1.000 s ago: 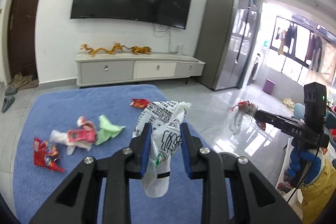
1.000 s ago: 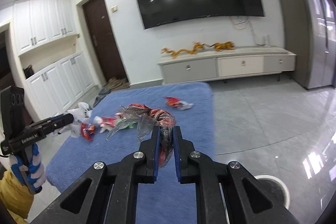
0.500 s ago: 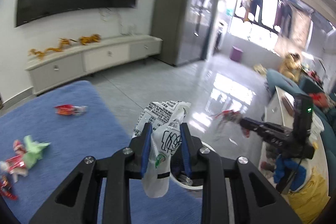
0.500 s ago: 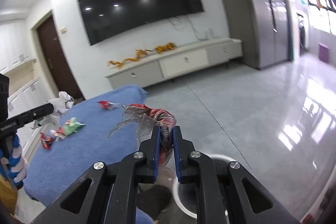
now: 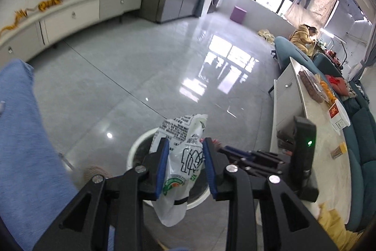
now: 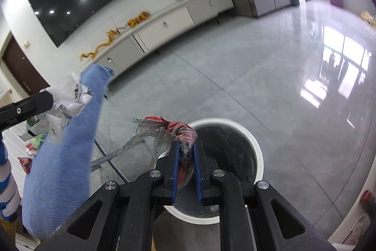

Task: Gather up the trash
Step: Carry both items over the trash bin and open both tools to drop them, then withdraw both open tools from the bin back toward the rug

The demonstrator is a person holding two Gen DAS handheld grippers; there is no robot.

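My left gripper [image 5: 185,166] is shut on a white printed plastic bag [image 5: 183,157] and holds it above the white-rimmed round trash bin [image 5: 138,145] on the floor. My right gripper [image 6: 186,167] is shut on a crumpled red and clear wrapper [image 6: 178,133] and holds it over the bin [image 6: 253,142]. In the right wrist view the left gripper's finger [image 6: 25,107] and its bag [image 6: 68,98] show at the far left. In the left wrist view the right gripper's body [image 5: 303,149] sits just right of the bin.
A blue-covered table [image 6: 61,157] stands beside the bin, with loose red wrappers [image 6: 24,162] on it. It shows as a blue edge in the left wrist view [image 5: 21,133]. A white counter [image 5: 312,114] and teal sofa [image 5: 362,133] lie to the right. Grey tiled floor [image 6: 282,77] surrounds the bin.
Both grippers have swung away from the blue table and tipped down over the trash bin, each still holding its piece of trash.
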